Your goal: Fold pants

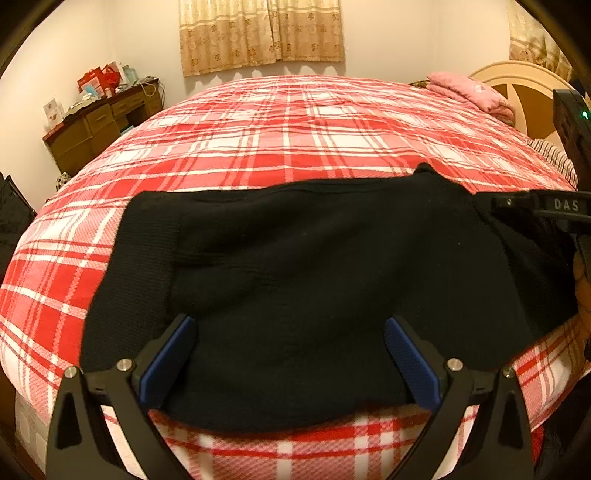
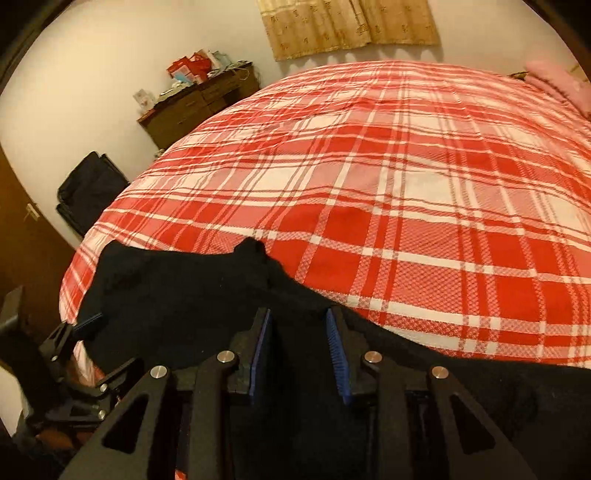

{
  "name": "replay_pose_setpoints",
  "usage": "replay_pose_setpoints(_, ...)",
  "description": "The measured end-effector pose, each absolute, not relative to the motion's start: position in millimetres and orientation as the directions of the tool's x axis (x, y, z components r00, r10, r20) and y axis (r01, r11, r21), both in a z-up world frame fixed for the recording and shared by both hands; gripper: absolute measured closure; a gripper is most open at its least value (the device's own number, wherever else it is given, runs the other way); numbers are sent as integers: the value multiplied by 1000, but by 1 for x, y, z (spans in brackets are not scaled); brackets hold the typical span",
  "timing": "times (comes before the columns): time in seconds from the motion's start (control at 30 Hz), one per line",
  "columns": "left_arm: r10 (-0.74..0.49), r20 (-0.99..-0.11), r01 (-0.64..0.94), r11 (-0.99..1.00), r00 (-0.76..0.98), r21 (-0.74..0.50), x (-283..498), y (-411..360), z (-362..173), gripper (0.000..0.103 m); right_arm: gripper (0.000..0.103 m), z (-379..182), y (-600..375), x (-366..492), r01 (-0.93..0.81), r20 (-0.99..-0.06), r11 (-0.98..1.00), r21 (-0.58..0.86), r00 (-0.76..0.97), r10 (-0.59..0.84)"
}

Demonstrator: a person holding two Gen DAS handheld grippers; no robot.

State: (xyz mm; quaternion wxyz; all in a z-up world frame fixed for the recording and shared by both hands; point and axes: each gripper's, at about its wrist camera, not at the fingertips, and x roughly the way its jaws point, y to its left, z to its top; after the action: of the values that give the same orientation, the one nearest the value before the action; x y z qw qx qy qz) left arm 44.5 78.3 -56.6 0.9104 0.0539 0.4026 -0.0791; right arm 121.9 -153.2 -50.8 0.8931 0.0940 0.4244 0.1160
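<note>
pants (image 1: 314,266): black, lying on the bed (image 1: 295,129) near its front edge; fill the lower middle of the left wrist view and the lower left to lower right of the right wrist view.
fold state: look already doubled into a wide flat slab, judging from the thick straight top edge and a ribbed band at the left end. One loose corner sticks up at the upper right of the slab. Layer count can't be read, the cloth is too dark.
left to do: probably one more fold across the length, plus tidying that corner and the bunched right end. Judgement only.
long axis: runs left-right across the left wrist view, roughly along the bed's front edge.
pointing: ribbed band (waist or cuff, can't tell which) toward frame left; other end runs under the right tongs at frame right.
left tongs (image 1: 291,354): wide open, blue pads straddling the near edge of the pants at bottom centre, not pinching.
right tongs (image 2: 299,350): narrow gap, dark cloth between the pads; whether the pads press on it can't be told.
bed cover: red and white plaid, mostly bare beyond the pants.
surroundings: pink pillow (image 1: 469,92) upper right, brown dresser (image 1: 99,129) upper left, curtain (image 1: 258,33) top centre.
</note>
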Motion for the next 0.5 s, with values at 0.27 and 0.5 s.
replay_pose_setpoints(0.27, -30, -609, -4, 999, 792, -54, 21, 155, -20, 0, 69, -25, -119, 55, -195, -638, 941, 278, 695, 333)
replay_pose_setpoints(0.5, -2, -633, -121, 981, 774, -150, 32, 190, -34, 2, 67, -64, -89, 29, -152, -682, 941, 301, 655, 324)
